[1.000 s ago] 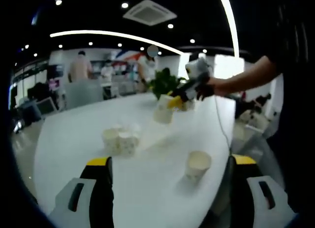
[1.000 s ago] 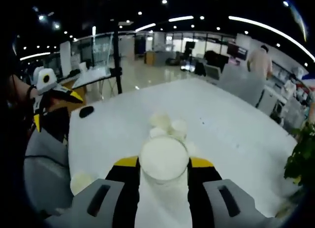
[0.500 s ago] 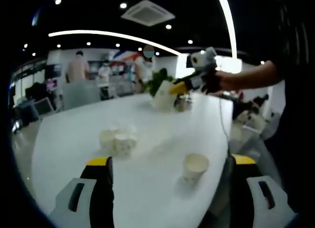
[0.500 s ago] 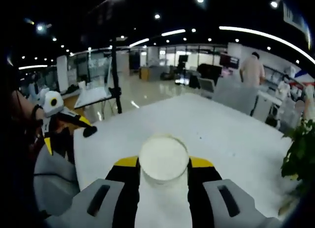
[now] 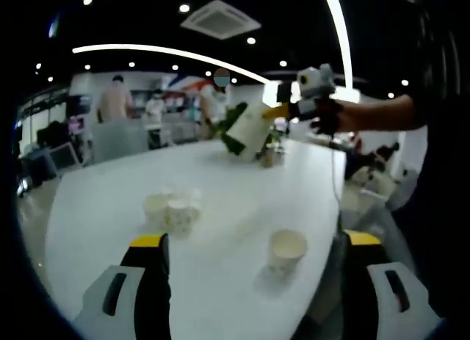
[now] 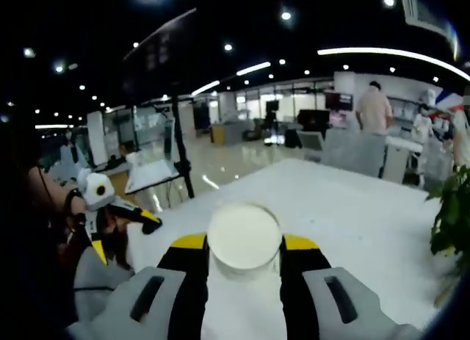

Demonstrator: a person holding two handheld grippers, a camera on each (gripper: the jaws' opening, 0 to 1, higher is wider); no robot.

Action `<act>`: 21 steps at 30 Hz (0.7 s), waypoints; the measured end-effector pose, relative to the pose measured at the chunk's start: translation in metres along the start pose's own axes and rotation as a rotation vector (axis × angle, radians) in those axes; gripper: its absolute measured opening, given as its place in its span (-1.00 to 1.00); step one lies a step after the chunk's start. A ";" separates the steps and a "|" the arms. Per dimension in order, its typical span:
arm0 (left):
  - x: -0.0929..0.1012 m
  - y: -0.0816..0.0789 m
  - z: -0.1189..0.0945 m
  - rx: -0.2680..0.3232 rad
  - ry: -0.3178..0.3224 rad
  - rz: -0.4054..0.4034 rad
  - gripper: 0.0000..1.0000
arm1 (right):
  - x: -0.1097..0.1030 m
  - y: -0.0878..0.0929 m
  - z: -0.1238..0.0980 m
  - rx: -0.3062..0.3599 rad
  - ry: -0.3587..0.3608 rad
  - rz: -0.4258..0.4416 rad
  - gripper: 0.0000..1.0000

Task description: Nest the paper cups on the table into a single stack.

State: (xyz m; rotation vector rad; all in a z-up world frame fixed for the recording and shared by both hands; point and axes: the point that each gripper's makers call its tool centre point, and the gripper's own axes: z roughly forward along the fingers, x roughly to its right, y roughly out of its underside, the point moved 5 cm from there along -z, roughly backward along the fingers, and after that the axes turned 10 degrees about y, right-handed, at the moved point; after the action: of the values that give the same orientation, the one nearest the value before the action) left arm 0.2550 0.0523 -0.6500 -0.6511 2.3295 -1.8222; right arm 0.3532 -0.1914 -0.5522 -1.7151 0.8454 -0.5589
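A single white paper cup (image 5: pixel 286 250) stands upright on the white table (image 5: pixel 110 208), near its right edge. My left gripper (image 5: pixel 254 241) is open, and that cup sits low between its jaws without touching them. Further left, a small cluster of cups (image 5: pixel 172 209) stands close together. My right gripper (image 5: pixel 283 112) is high over the far end of the table, shut on another paper cup (image 5: pixel 250 131) that tilts to the left. In the right gripper view this held cup (image 6: pixel 244 233) faces the camera mouth-first between the right gripper (image 6: pixel 244 246) jaws, well above the table (image 6: pixel 352 208).
A green potted plant (image 5: pixel 239 120) and a small jar (image 5: pixel 270 156) stand at the table's far end; the plant (image 6: pixel 449 215) also borders the right gripper view. My left gripper (image 6: pixel 110 215) shows at the left there. People and desks fill the office behind.
My right gripper has lifted its cup off the table, higher and tilted. The cup cluster has dropped out of the right gripper view. The left gripper has barely moved.
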 end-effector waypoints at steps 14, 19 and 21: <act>0.000 -0.004 0.001 0.008 0.000 0.001 0.91 | -0.022 -0.001 -0.020 0.091 -0.031 0.143 -0.32; 0.001 -0.004 0.000 0.011 -0.003 -0.007 0.91 | -0.026 -0.003 -0.024 0.134 -0.048 0.193 -0.32; 0.001 -0.004 -0.001 0.011 -0.005 -0.007 0.91 | -0.027 0.000 -0.023 0.124 -0.045 0.191 -0.32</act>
State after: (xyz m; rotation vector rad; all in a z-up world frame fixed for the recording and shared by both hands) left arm 0.2552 0.0521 -0.6461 -0.6624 2.3148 -1.8327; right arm 0.3193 -0.1850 -0.5443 -1.5102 0.9121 -0.4324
